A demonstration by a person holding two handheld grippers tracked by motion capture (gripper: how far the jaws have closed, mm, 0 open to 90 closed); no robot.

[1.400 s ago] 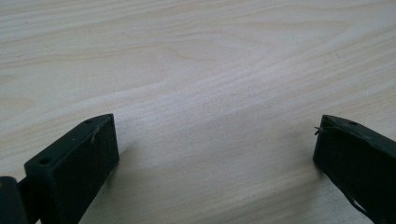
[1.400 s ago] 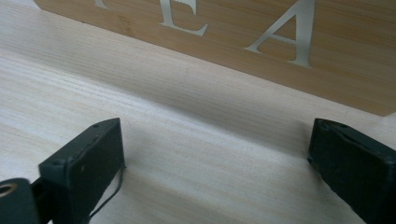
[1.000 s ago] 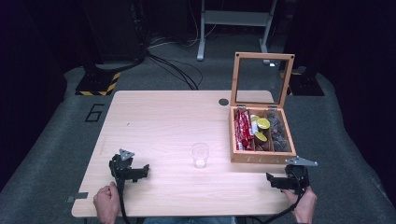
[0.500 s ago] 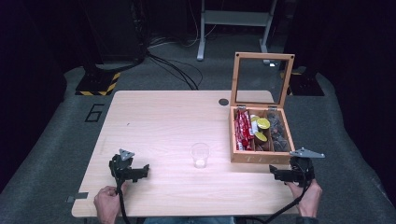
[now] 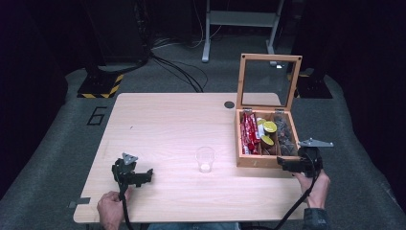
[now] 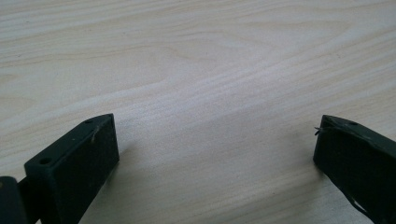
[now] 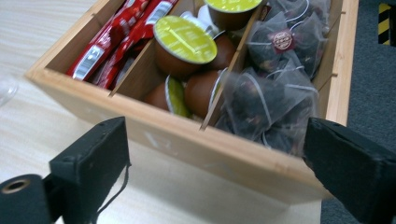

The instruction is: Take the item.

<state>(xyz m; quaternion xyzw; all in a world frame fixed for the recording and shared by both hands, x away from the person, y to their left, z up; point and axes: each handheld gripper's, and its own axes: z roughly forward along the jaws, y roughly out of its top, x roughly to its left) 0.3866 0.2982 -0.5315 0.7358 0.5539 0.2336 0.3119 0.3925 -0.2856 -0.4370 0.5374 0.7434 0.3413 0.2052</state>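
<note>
High view: light wooden table (image 5: 163, 124) on grey carpet, dark surroundings. Wooden box (image 5: 266, 139) near the right edge, glass lid (image 5: 268, 81) standing upright at its far side. Inside, three compartments: red sachets (image 5: 248, 134) at left, brown capsules with yellow-green lids (image 5: 267, 133) in the middle, dark tea bags (image 5: 285, 136) at right. Clear plastic cup (image 5: 205, 159) upright on the table, left of the box and apart from it. Small dark disc (image 5: 229, 104) by the far edge. Left gripper (image 5: 143, 175) low on the near left of the table, held by the left hand (image 5: 111, 210). Right gripper (image 5: 283, 163) just off the box's near right corner, held by the right hand (image 5: 313, 184).

Left gripper view: jaws spread wide over bare wood grain (image 6: 201, 70), nothing between them.

Right gripper view: jaws wide apart, holding nothing, facing the near wall of the box (image 7: 187, 140). Beyond that wall, sachets (image 7: 116, 37), capsules (image 7: 184, 44) and tea bags (image 7: 266, 98), each kind in its own compartment. Edge of the cup (image 7: 7, 88) at far left.
</note>
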